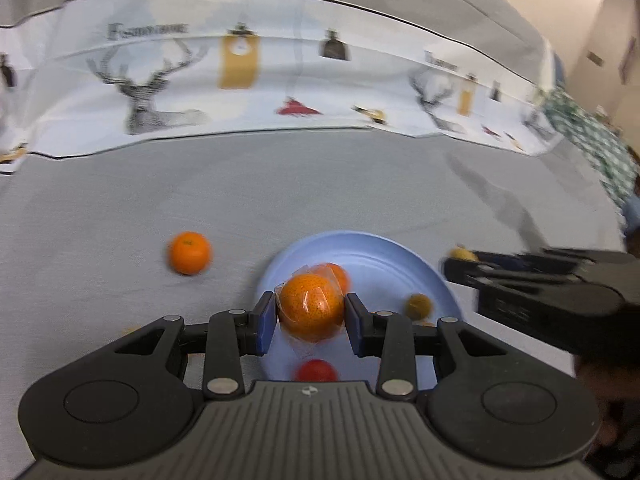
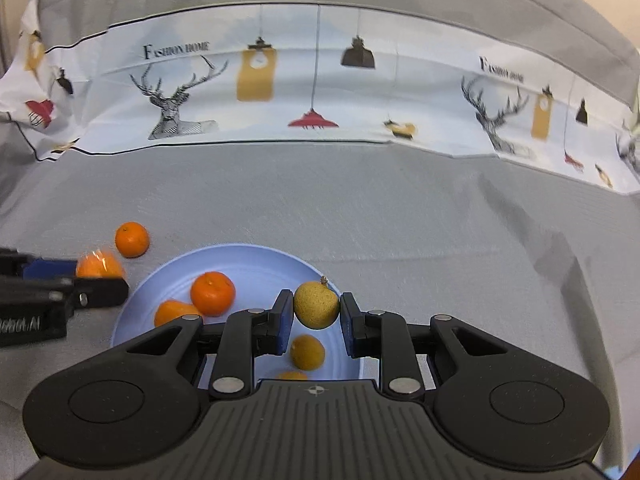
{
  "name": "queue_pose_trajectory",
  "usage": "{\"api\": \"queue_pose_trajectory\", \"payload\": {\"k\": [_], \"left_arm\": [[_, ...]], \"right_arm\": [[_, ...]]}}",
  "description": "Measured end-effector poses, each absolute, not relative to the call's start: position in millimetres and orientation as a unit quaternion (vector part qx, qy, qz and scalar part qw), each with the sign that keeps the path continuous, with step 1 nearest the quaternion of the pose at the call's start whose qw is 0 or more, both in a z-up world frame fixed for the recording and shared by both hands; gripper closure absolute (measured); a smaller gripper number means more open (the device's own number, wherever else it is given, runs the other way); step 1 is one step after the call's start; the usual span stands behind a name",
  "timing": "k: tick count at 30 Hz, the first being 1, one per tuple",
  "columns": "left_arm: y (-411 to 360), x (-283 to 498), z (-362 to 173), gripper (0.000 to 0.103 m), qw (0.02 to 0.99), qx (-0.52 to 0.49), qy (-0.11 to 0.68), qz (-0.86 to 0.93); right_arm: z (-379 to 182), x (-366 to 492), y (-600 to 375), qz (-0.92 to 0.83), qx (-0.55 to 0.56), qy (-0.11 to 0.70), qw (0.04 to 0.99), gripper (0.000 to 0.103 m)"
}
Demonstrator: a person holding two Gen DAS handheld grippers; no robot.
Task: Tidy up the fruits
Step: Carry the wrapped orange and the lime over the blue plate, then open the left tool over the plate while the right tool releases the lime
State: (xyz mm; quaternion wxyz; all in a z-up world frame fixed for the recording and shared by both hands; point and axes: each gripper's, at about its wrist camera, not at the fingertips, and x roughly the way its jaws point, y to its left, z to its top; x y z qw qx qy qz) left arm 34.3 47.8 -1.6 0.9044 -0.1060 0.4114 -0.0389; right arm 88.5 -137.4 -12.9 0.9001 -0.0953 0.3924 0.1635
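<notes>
My left gripper (image 1: 311,314) is shut on a plastic-wrapped orange (image 1: 311,307) and holds it over the near left part of the blue plate (image 1: 376,252). It also shows in the right wrist view (image 2: 98,266). My right gripper (image 2: 316,312) is shut on a yellow-brown round fruit (image 2: 316,305) above the blue plate (image 2: 256,258). On the plate lie two oranges (image 2: 212,293), (image 2: 175,313) and another yellow-brown fruit (image 2: 307,352). A loose orange (image 1: 189,253) lies on the grey cloth left of the plate.
A small red fruit (image 1: 316,370) lies on the plate's near edge. A printed cloth with deer and lamps (image 2: 320,92) runs across the back. Grey cloth (image 2: 400,208) covers the surface around the plate.
</notes>
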Motion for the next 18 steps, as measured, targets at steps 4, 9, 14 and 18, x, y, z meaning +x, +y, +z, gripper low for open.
{"api": "queue_pose_trajectory", "payload": {"k": [4,9,14,18], "left_arm": [[26.4,34.0,-8.0,0.063,0.896,-0.09,0.428,-0.081],[10.9,35.9,-18.7,0.063,0.888,-0.068,0.445,-0.092],[5.0,38.8,-23.7,0.063,0.884,-0.051,0.455,-0.092],[3.7,39.9,-23.5,0.063,0.885,-0.048,0.454,-0.09]], "right_arm": [[-14.6,89.1,-137.2,0.169,-0.091,0.398,0.897,0.077],[-16.5,88.9,-133.9,0.18,-0.098,0.406,0.891,0.077],[-17.4,89.1,-133.5,0.183,-0.097,0.41,0.888,0.077],[-19.0,87.6,-132.2,0.188,-0.101,0.412,0.886,0.077]]}}
